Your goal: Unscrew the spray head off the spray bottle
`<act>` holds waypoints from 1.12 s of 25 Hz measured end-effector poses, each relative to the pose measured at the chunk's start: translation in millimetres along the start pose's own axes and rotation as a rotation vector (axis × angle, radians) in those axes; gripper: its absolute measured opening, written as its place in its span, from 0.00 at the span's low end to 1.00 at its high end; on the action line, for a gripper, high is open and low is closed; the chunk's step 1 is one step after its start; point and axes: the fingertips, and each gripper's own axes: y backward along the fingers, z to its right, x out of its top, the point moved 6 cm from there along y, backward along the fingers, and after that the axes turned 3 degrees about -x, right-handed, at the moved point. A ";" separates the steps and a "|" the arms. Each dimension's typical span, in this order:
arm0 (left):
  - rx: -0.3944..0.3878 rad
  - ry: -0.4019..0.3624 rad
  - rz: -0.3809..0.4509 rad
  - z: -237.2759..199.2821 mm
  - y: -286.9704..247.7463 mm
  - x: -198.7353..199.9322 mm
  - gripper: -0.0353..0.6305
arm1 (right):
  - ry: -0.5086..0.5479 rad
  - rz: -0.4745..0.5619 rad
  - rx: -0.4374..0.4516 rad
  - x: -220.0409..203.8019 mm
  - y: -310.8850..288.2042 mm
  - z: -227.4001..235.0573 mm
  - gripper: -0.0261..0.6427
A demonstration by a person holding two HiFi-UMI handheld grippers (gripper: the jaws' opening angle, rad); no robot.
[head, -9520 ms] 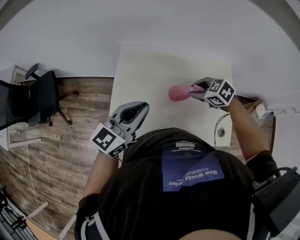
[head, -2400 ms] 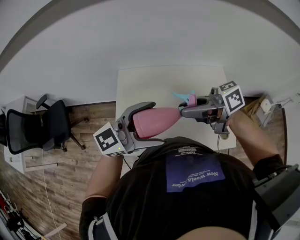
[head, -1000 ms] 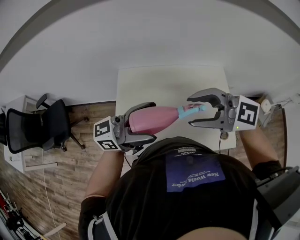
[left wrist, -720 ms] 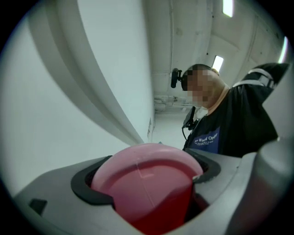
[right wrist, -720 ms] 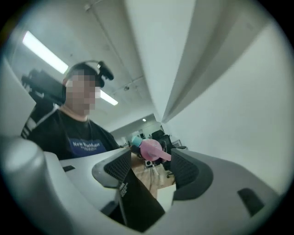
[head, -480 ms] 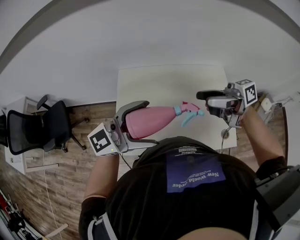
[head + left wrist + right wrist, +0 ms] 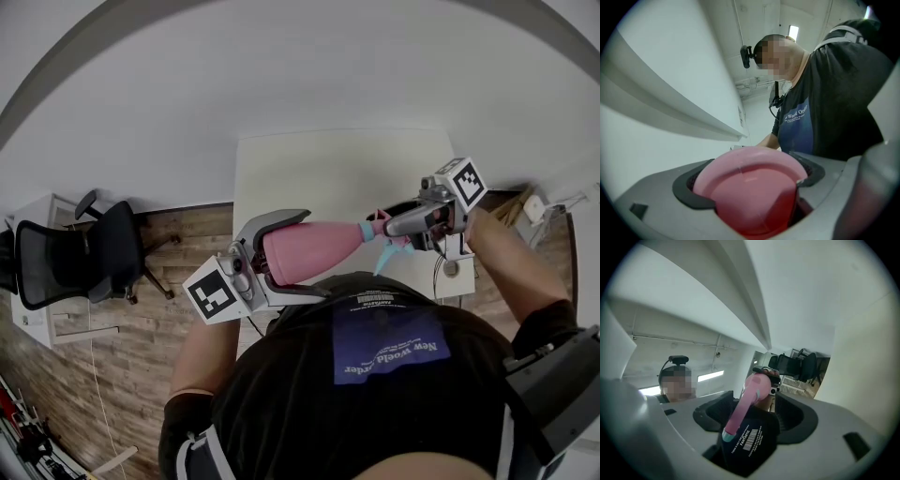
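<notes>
Clamping with the left claw (image 7: 298,255) round the fat pink body of the spray bottle (image 7: 328,246), pressing the dark pads against both sides of it. Seen from the left gripper view as a rounded pink base seated deep between the jaws. Holding it level in the air, off the surface (image 7: 319,169), above the near edge and close to the chest, neck pointing right.

Closing with the right claw (image 7: 401,223) on the spray head (image 7: 379,225), jaws drawn in on either side and the teal trigger (image 7: 385,257) left hanging below. Looking from the right gripper view straight down the length of the bottle, past a dark labelled shape wedged between the pads at the near end, likely the head in shadow. Cannot tell whether the teal collar (image 7: 366,231) sits inside that grip or just beyond it.

Judging by this: mid-unscrewing, gripped at both ends and set for a turn. No gap visible at the collar, so probably not yet free.

Next: hold the body firm on the left, roll the right wrist about the bottle's long axis, then let go, re-grip and repeat as needed. Needs a bite on the collar and not merely the trigger. No pulling apart until the thread lets go. Beware of the smooth body slipping round in the left pads.
</notes>
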 end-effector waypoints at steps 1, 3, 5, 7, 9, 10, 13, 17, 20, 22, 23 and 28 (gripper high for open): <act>-0.001 0.003 -0.004 -0.4 -2.3 -1.0 0.81 | 0.007 -0.010 -0.002 0.5 -2.9 -0.9 0.42; -0.002 0.014 -0.017 -1.8 -6.4 -3.0 0.81 | 0.044 -0.033 -0.007 1.8 -9.2 -5.9 0.42; 0.000 0.031 -0.024 -2.5 -8.4 -4.4 0.81 | 0.091 -0.052 -0.023 2.9 -16.0 -12.1 0.41; 0.008 0.055 -0.014 -2.7 -8.9 -5.0 0.81 | 0.138 -0.058 -0.069 4.0 -19.8 -14.4 0.29; 0.017 0.079 0.000 -3.5 -9.4 -5.2 0.81 | 0.189 -0.059 -0.115 4.9 -20.3 -14.8 0.23; 0.022 0.095 0.006 -4.1 -9.8 -5.7 0.81 | 0.219 -0.062 -0.134 5.1 -20.1 -15.5 0.23; 0.032 0.181 0.053 -7.2 -10.2 -6.6 0.81 | 0.347 -0.078 -0.187 5.3 -20.9 -20.4 0.23; 0.022 0.306 0.177 -12.8 -7.3 -7.4 0.81 | 0.583 -0.109 -0.247 6.8 -24.9 -33.6 0.23; 0.015 0.431 0.250 -16.5 -5.2 -10.5 0.81 | 0.777 -0.138 -0.295 7.0 -27.9 -45.5 0.23; 0.007 0.526 0.300 -19.5 -4.5 -13.3 0.81 | 0.909 -0.161 -0.327 6.1 -29.6 -52.7 0.23; 0.002 0.571 0.325 -20.7 -4.5 -14.9 0.81 | 0.975 -0.177 -0.342 4.7 -30.1 -55.9 0.23; -0.026 0.764 0.422 -23.8 -3.7 -22.9 0.81 | 1.261 -0.314 -0.419 -6.9 -32.7 -65.3 0.23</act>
